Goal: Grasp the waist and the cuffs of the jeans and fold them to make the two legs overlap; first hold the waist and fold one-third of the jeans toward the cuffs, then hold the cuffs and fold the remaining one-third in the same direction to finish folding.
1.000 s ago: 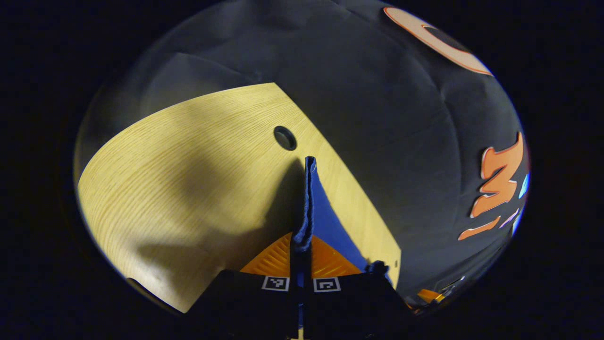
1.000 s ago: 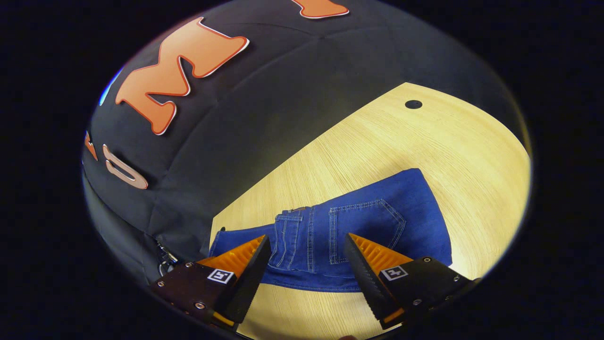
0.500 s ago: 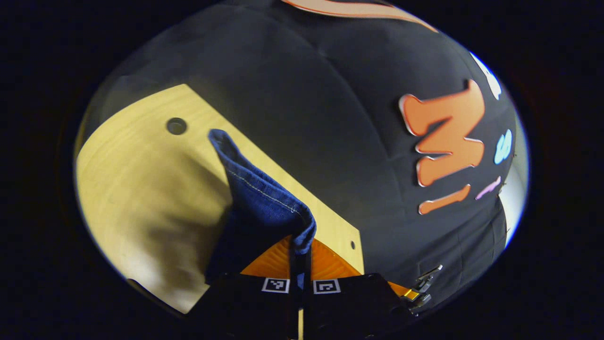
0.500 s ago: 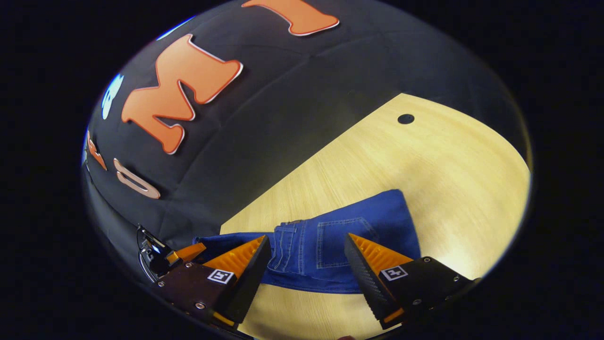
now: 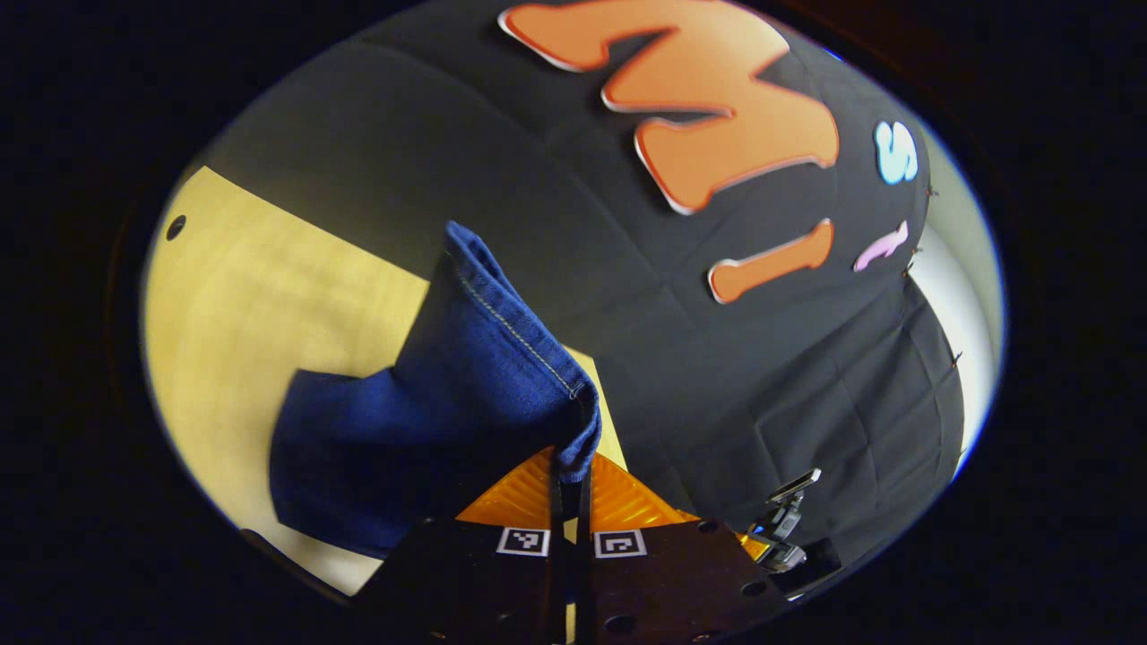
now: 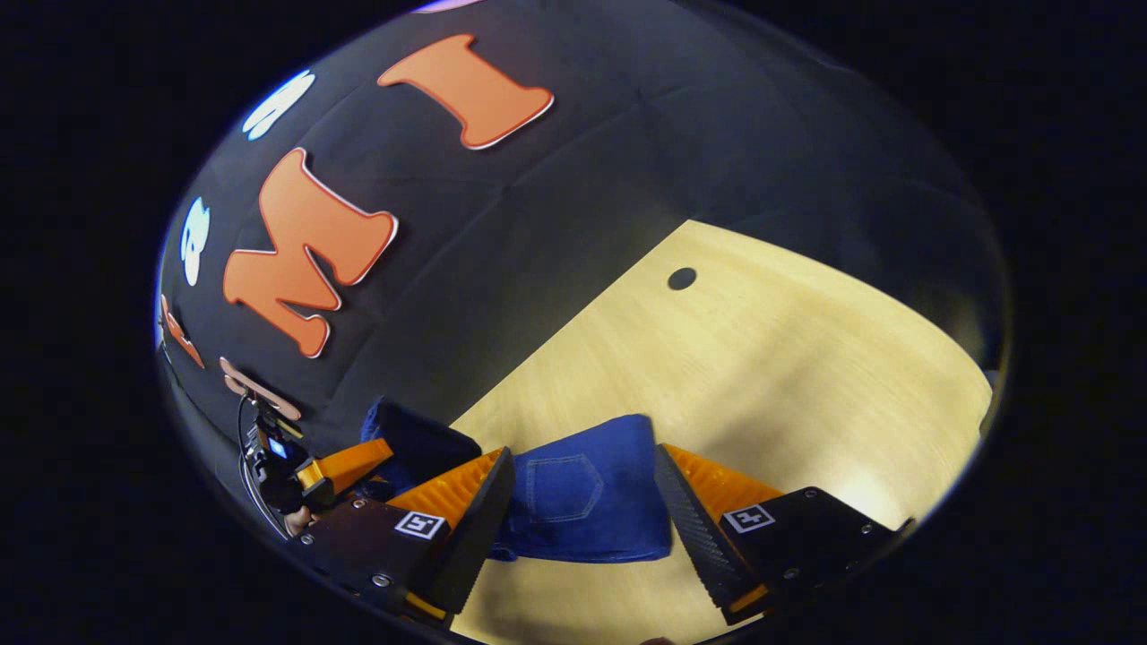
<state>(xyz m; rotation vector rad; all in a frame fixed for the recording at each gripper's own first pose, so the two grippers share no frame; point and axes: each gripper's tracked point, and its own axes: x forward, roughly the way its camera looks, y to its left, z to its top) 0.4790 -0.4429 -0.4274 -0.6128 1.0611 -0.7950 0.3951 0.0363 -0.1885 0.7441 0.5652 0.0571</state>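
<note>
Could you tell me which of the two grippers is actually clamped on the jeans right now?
The left gripper: its fingers are pressed together on a stitched edge of the jeans. The right gripper hangs open above them.

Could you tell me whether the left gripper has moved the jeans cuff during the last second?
Yes. The left gripper, shut on the jeans, has swung away from the table's hole, which slid leftward in its view.

In the left gripper view, the left gripper [image 5: 571, 475] clamps a lifted edge of the jeans [image 5: 430, 421], which drape down onto the table [image 5: 224, 305]. In the right gripper view, the folded jeans [image 6: 582, 502] lie on the table [image 6: 762, 358] between the spread fingers of the right gripper [image 6: 582, 528], with the left gripper [image 6: 345, 466] to the left, at their raised end.
</note>
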